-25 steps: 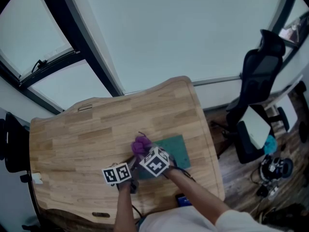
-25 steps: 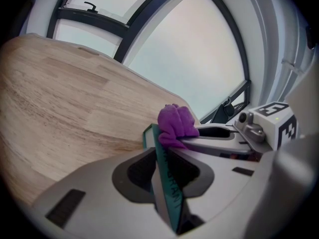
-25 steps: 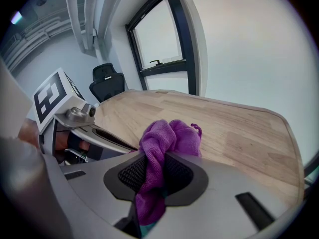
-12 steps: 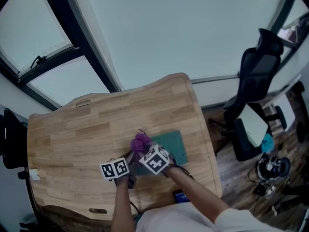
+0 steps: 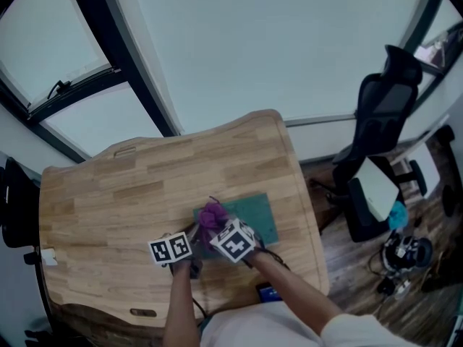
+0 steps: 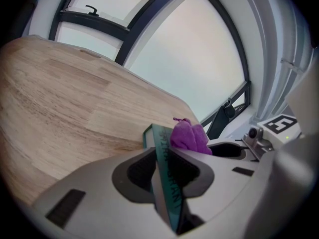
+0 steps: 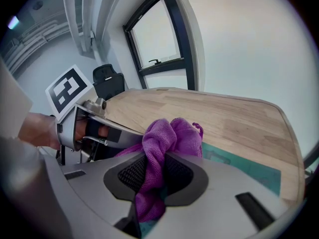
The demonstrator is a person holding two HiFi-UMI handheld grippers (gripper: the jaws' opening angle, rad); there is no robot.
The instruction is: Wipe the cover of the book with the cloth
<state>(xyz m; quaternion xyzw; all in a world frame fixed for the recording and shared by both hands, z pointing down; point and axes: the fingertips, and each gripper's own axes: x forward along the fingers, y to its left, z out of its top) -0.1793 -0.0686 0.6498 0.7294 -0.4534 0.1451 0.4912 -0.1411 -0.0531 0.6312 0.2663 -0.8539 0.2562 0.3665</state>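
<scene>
Head view: book (image 5: 255, 219) lower centre. Left gripper (image 6: 164, 156) clamps book edge; right gripper (image 7: 154, 166) pinches cloth (image 7: 167, 136) on cover. Wiping seemingly unfinished.

Cannot see left end of the book (image 5: 255, 219), lower centre, under the cloth (image 5: 210, 214); cannot tell small blue thing (image 5: 266, 292), perhaps a phone.

Left hand-held gripper (image 6: 160, 157), right hand-held gripper (image 7: 154, 161) both clamped.
</scene>
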